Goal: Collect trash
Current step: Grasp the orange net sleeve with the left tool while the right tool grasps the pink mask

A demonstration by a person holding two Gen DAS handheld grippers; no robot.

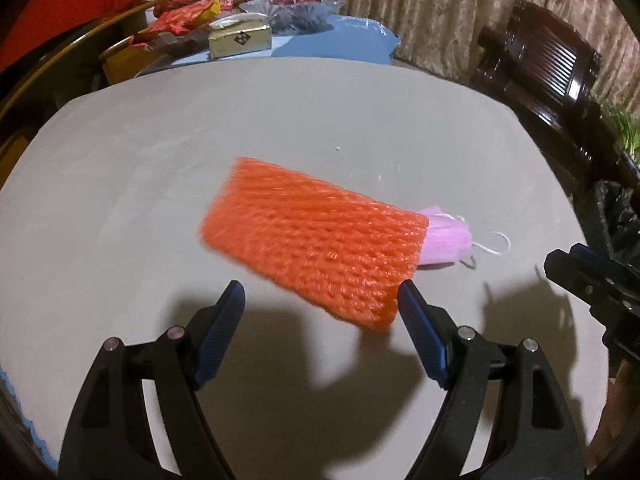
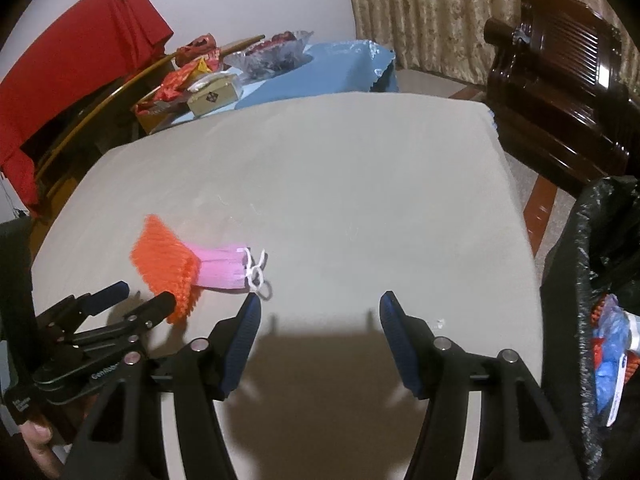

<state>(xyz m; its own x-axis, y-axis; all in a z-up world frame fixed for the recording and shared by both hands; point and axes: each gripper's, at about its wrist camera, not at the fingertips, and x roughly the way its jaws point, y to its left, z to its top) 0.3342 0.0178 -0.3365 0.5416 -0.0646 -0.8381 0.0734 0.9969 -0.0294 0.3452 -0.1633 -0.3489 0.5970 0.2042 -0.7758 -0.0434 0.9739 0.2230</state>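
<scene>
An orange foam net sleeve (image 1: 316,240) lies on the grey table (image 1: 160,152), partly over a pink face mask (image 1: 446,240) with white ear loops. My left gripper (image 1: 322,292) is open just in front of the sleeve's near end, empty. In the right wrist view the sleeve (image 2: 166,260) and mask (image 2: 224,268) lie left of centre. My right gripper (image 2: 318,302) is open and empty, its left finger close to the mask's loops. The left gripper (image 2: 140,298) shows at the left there.
A bin lined with a black bag (image 2: 592,264) stands at the table's right edge and holds blue and red trash (image 2: 612,344). A dark wooden chair (image 2: 560,84) stands behind. Snack wrappers, a gold box (image 1: 240,40) and a glass dish sit on a blue cloth at the back.
</scene>
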